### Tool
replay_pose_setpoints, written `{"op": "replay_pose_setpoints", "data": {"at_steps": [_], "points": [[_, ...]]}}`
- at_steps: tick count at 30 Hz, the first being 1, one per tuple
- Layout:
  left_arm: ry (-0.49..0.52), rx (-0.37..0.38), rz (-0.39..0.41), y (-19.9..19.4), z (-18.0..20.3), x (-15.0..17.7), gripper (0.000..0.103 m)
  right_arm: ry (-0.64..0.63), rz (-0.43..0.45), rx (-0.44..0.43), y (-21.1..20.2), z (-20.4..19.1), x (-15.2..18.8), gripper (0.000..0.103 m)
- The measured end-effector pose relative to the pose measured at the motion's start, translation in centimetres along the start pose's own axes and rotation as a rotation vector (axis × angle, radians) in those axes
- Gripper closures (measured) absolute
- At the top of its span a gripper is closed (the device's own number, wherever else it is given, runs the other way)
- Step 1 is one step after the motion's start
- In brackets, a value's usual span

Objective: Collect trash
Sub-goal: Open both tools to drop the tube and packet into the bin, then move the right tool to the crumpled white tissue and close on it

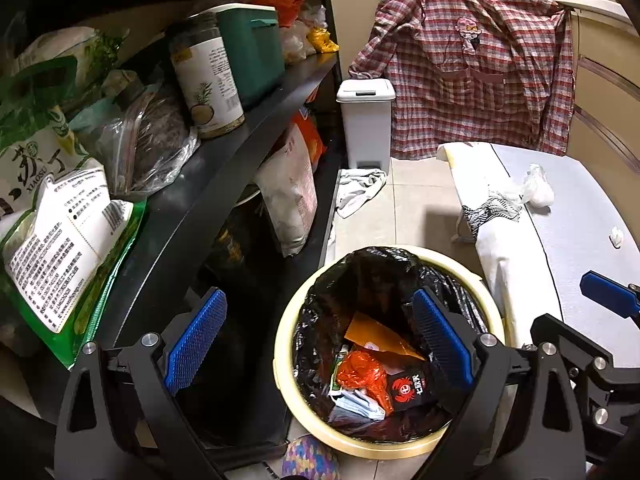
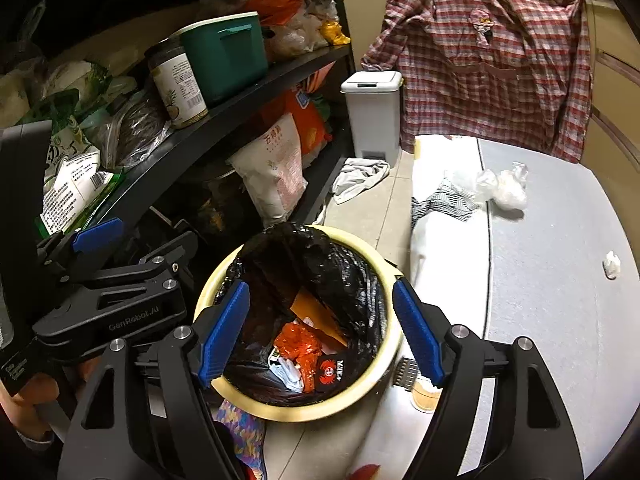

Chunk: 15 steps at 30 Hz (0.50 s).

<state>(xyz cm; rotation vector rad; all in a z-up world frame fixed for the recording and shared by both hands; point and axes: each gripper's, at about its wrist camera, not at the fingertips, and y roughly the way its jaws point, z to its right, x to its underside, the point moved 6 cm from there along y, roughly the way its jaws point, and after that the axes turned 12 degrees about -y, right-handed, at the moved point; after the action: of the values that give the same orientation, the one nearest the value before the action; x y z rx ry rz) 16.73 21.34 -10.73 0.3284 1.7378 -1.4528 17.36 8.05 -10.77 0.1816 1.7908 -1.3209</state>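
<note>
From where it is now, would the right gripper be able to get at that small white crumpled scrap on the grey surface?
Probably yes. The right gripper is open and empty over the bin, and the small white scrap lies alone on the grey surface, with nothing between them.

Black shelving unit at 9 o'clock, packed with food bags; beige tiled floor centre; plaid shirt hung at 1 o'clock.
</note>
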Motion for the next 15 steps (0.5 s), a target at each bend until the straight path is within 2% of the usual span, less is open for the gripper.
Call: {"op": "replay_pose_setpoints", "data": {"at_steps": [8, 15], "points": [[-0.007, 0.047, 0.019, -0.8, 2.9, -0.3, 0.012, 0.017, 0.029, 0.071, -2.5, 3.6, 1.4, 0.029], [0.011, 0.103, 0.033, -1.2, 8.0, -0.3, 0.012, 0.074, 0.054, 0.153, -4.8, 8.9, 3.3, 0.029]]}}
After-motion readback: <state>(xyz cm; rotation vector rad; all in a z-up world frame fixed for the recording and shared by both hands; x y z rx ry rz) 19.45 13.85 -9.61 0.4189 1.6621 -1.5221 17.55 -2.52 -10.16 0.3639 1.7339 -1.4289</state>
